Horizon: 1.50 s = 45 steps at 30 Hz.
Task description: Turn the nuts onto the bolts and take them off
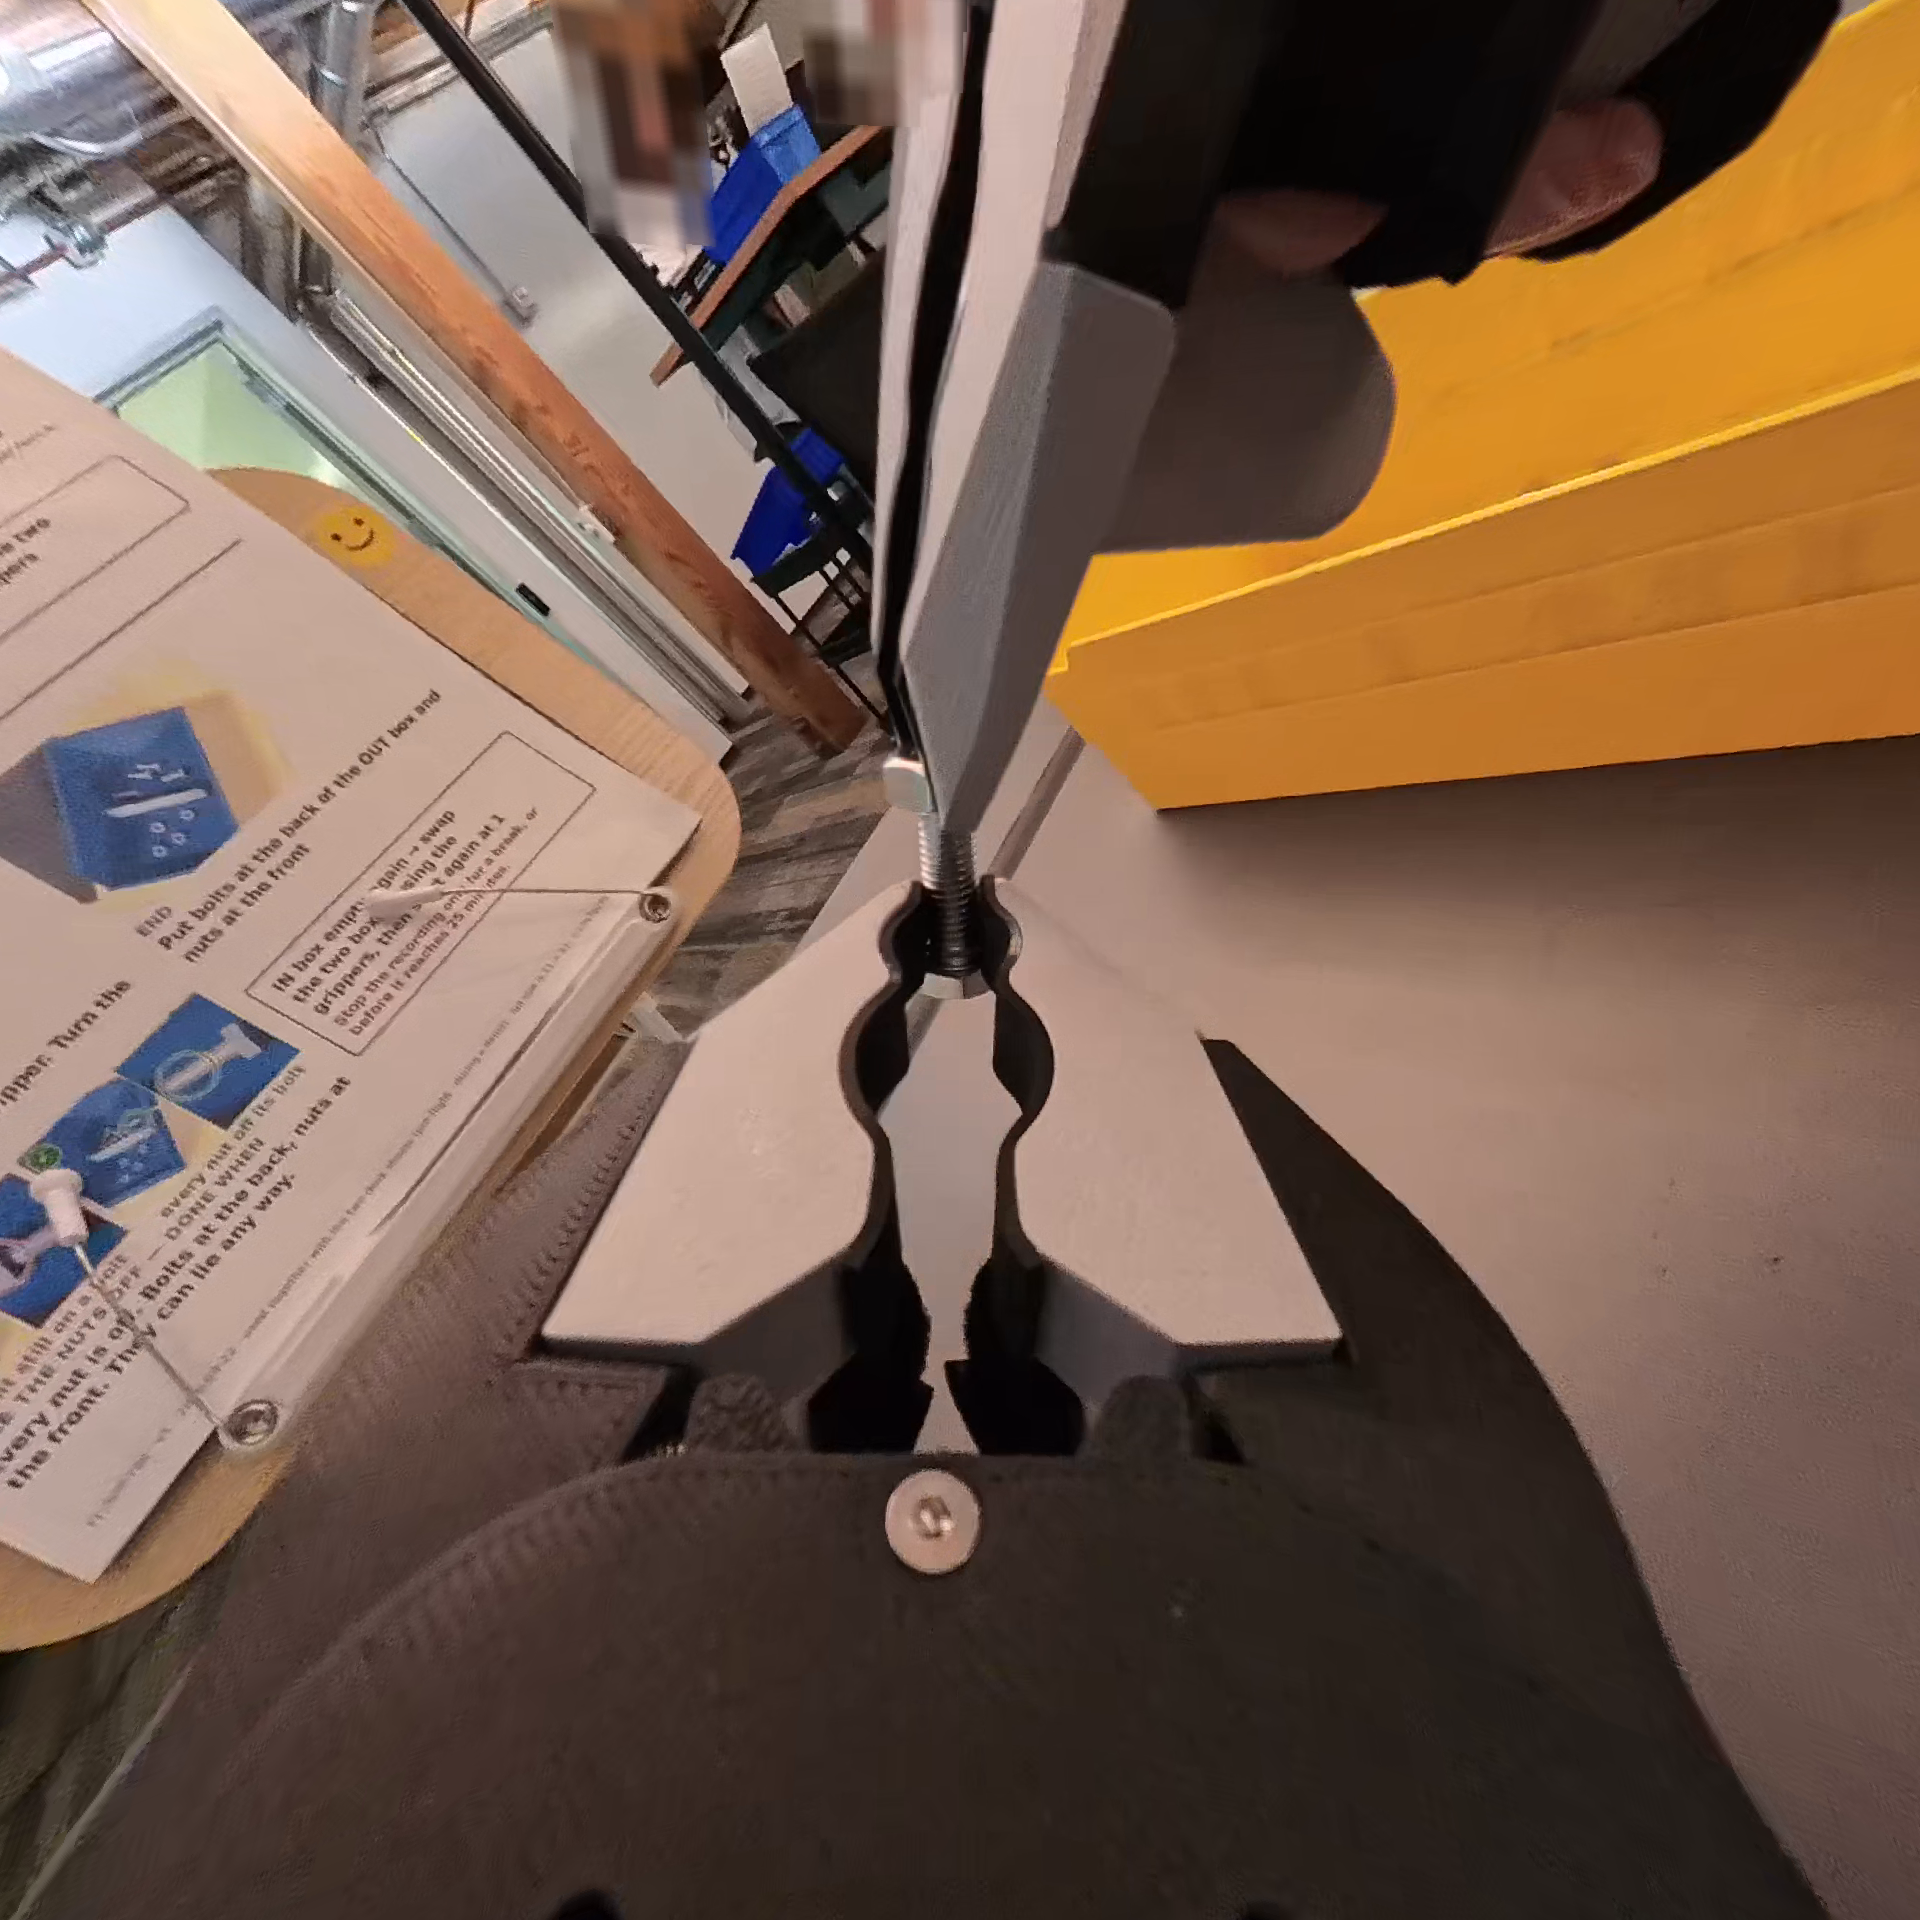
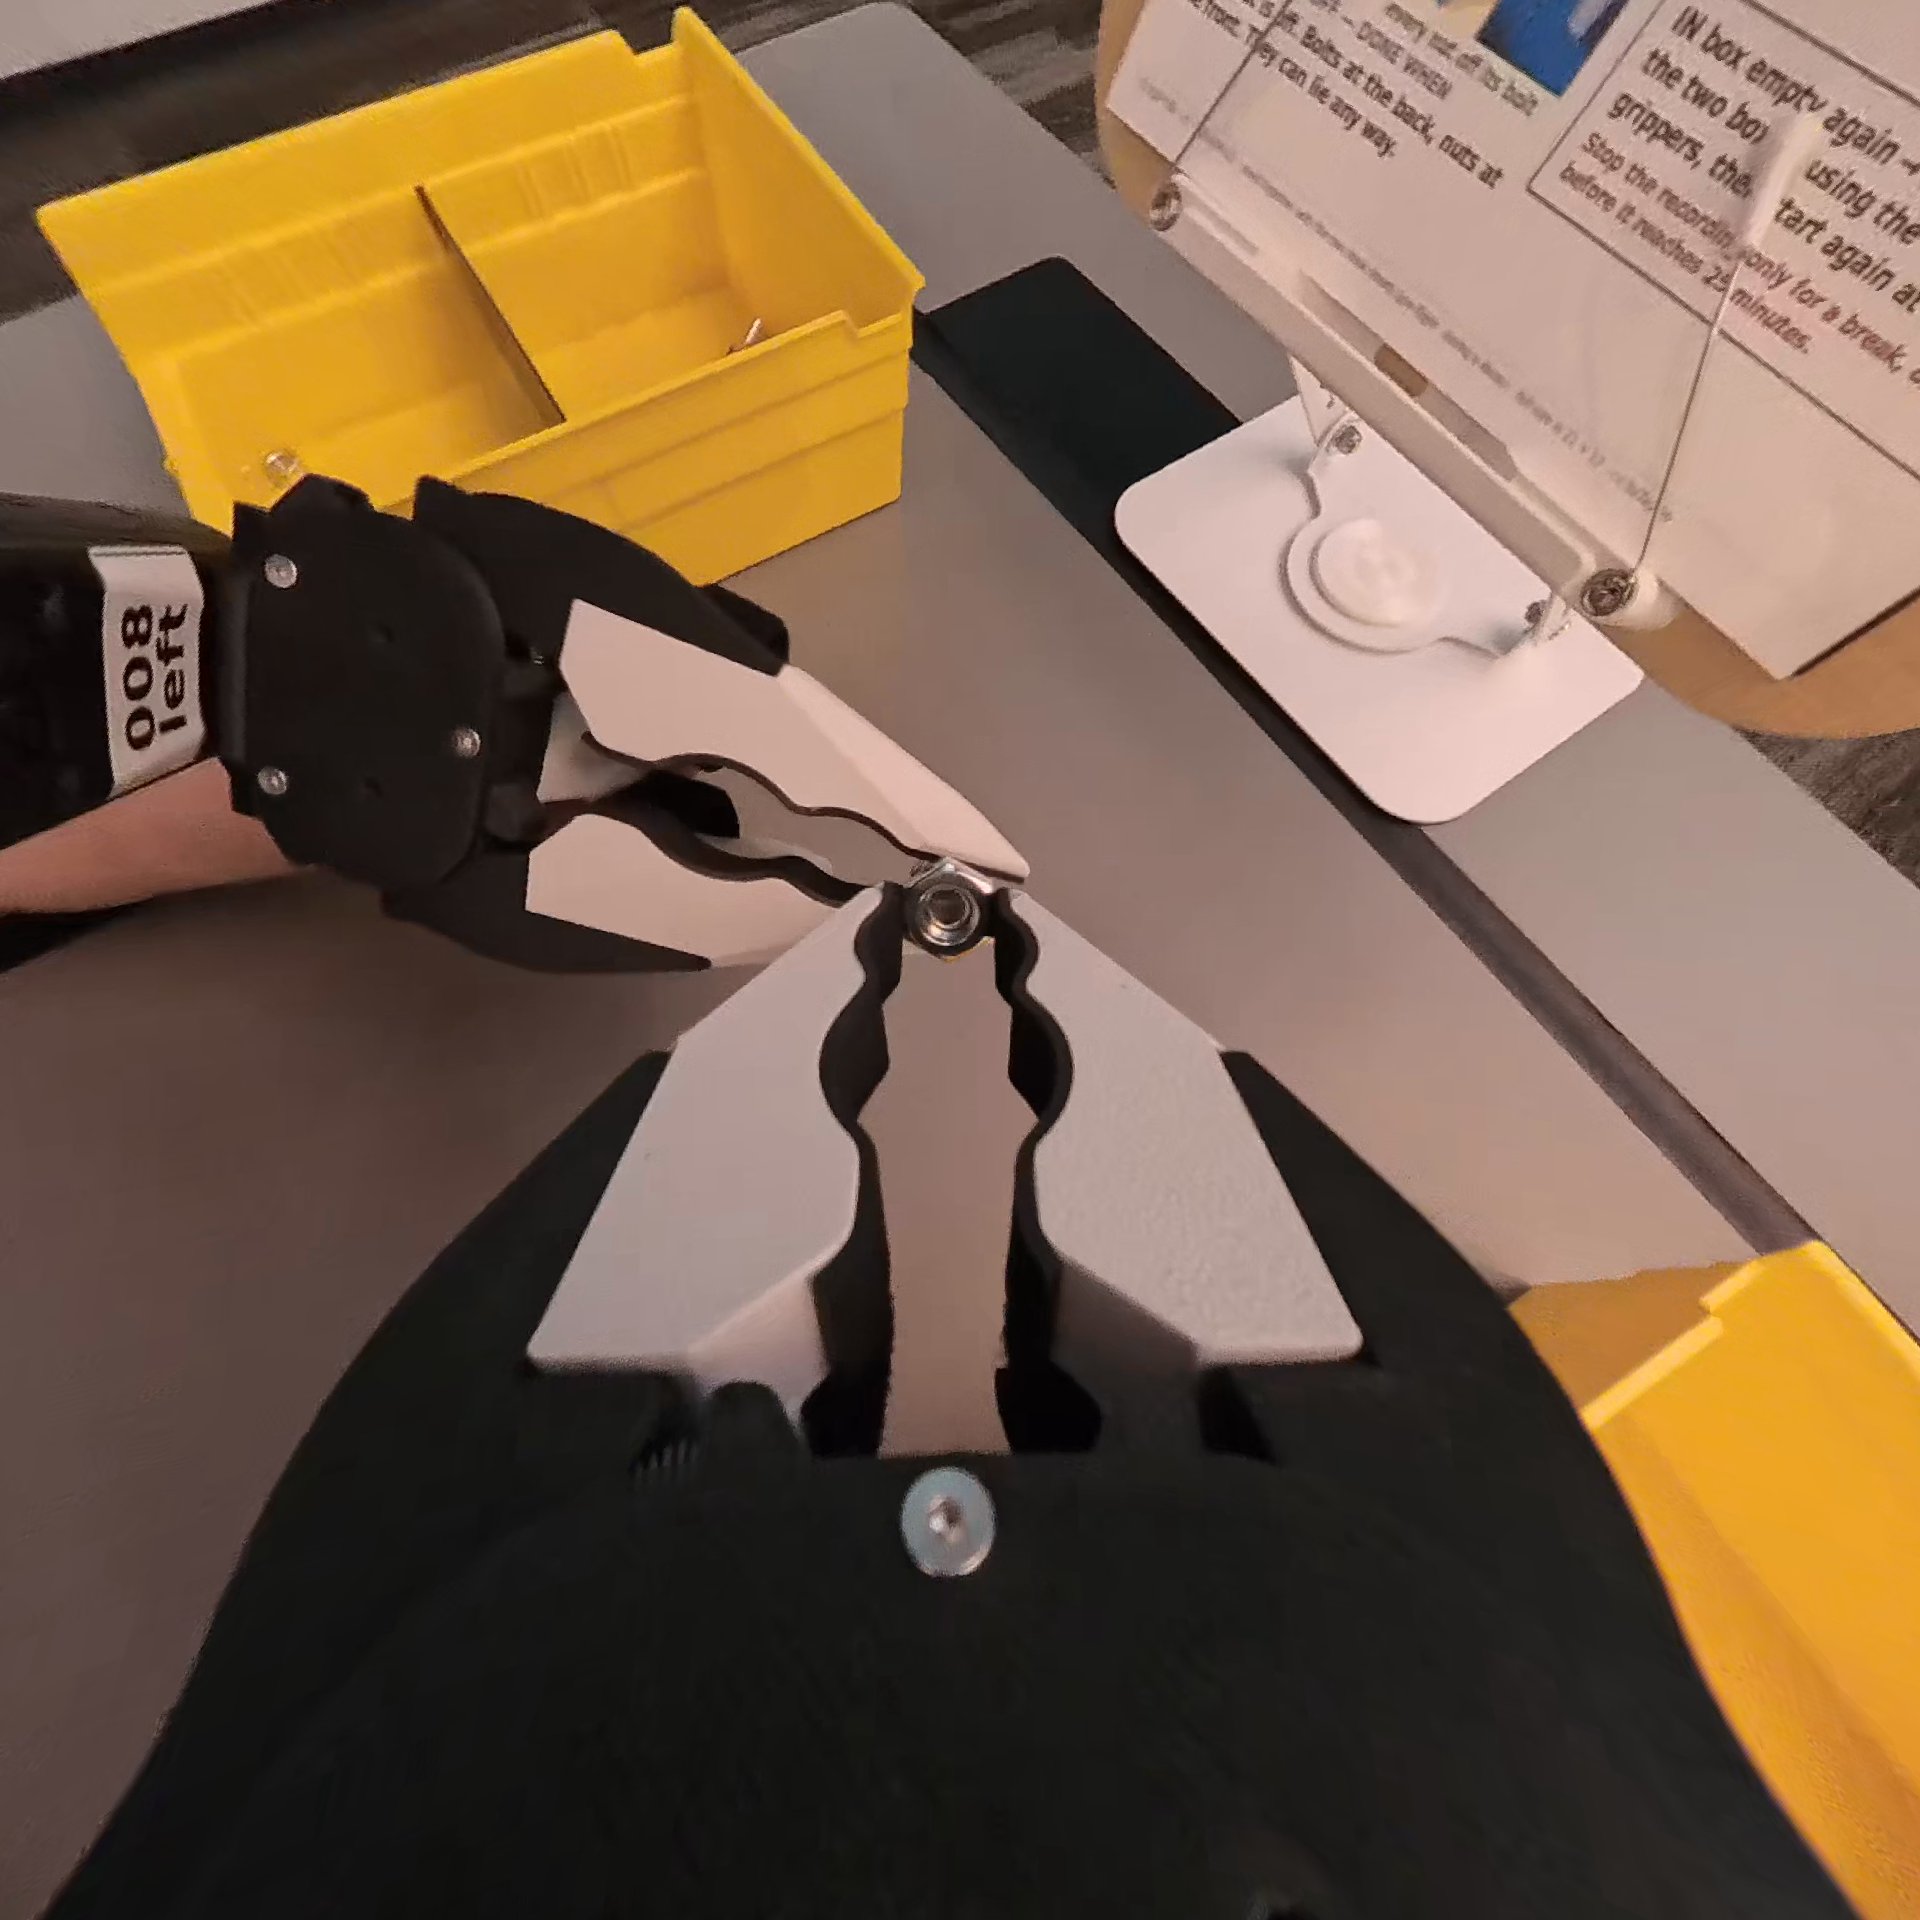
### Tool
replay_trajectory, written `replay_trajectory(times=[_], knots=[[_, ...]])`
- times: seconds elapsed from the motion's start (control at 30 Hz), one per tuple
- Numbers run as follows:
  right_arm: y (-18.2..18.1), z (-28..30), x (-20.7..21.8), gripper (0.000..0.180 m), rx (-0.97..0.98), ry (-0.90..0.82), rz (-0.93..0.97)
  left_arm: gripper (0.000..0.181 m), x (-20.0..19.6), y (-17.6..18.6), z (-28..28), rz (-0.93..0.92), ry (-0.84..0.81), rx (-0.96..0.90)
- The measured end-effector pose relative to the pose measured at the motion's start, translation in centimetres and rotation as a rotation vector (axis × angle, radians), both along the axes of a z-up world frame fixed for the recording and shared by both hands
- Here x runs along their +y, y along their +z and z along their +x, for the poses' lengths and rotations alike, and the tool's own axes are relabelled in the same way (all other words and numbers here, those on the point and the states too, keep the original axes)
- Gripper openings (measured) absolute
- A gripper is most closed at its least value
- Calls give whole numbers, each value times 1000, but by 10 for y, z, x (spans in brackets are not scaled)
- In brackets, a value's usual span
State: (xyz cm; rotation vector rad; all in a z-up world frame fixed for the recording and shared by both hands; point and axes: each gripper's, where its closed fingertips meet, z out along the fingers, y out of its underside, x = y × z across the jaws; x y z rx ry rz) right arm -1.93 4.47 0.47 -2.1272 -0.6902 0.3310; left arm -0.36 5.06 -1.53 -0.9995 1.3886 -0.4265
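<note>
My left gripper (image 1: pixel 948 896) is shut on the threaded shaft of a silver bolt (image 1: pixel 948 925). The bolt's flat hex head (image 1: pixel 945 985) sits just behind the fingertips. My right gripper (image 2: pixel 941 906) is shut on a silver hex nut (image 2: pixel 943 914), seen end-on at the bolt's far end. In the left wrist view the right gripper (image 1: pixel 920 764) comes down from above with the nut (image 1: pixel 906 781) at its tips. In the right wrist view the left gripper (image 2: pixel 940 875) reaches in from the left. Both hold the parts above the grey table (image 2: pixel 312 1143).
A yellow divided bin (image 2: pixel 727 447) at the back left holds a few small metal parts. A second yellow bin (image 2: pixel 1766 1455) is at the right; a yellow bin (image 1: pixel 1507 582) also fills the left view's right. An instruction sheet (image 2: pixel 1558 208) on a white stand (image 2: pixel 1382 644) stands beyond.
</note>
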Motion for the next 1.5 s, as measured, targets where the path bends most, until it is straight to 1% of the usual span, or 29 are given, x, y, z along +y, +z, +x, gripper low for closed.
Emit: replay_trajectory(times=[0.07, 0.13, 0.27, 0.4, 0.6, 0.63, 0.7, 0.8, 0.83, 0.93, 1.03, 1.07, 1.13, 1.17, 1.2, 1.3, 1.37, 1.43, 1.47, 1.5], knots=[[-2, 0, 2, 16, -16, -3, 8, 7, 2, -2, 0, -27, 1, 5], [-1, -4, -2, 26, -24, 49, 21, 7, 2, -2, 1, -50, -13, 1], [16, -10, -9, 43, 2, 140, 116, 7, 1, 7, -2, -102, -46, -44], [20, -11, -10, 44, -32, 159, 162, 7, 3, 13, -5, -139, -55, -79], [10, -14, -10, 44, -68, 170, 132, 7, 3, 11, -5, -123, -48, -70], [8, -13, -12, 43, -79, 170, 119, 7, 4, 10, -5, -121, -45, -65], [4, -14, -19, 30, -86, 208, 90, 7, 4, 10, -5, -122, -43, -67], [5, -8, -16, 30, -112, 181, 104, 7, 3, 12, -5, -128, -49, -75], [6, -7, -15, 32, -115, 176, 115, 7, 3, 12, -5, -124, -50, -75], [12, -11, -9, 52, -117, 177, 180, 7, 0, 12, -4, -121, -62, -74], [6, -18, -15, 58, -156, 228, 173, 7, 0, 12, -4, -117, -59, -72], [3, -16, -16, 56, -180, 226, 161, 7, 0, 11, -4, -118, -58, -67], [-3, -14, -26, 29, -185, 257, 101, 7, 2, 11, -5, -125, -50, -73], [-2, -13, -26, 30, -171, 251, 96, 7, 3, 12, -5, -133, -53, -76], [2, -10, -22, 32, -165, 223, 113, 7, 2, 12, -5, -141, -58, -77], [13, -12, -14, 57, -125, 198, 174, 7, 0, 13, -4, -137, -64, -78], [13, -17, -14, 62, -126, 217, 188, 7, -2, 12, -3, -134, -71, -76], [5, -18, -19, 61, -155, 237, 158, 7, -3, 12, -3, -137, -71, -73], [1, -12, -21, 50, -186, 227, 131, 7, -2, 10, -3, -141, -67, -66], [-2, -11, -25, 33, -188, 238, 94, 8, 0, 10, -4, -144, -61, -68]])
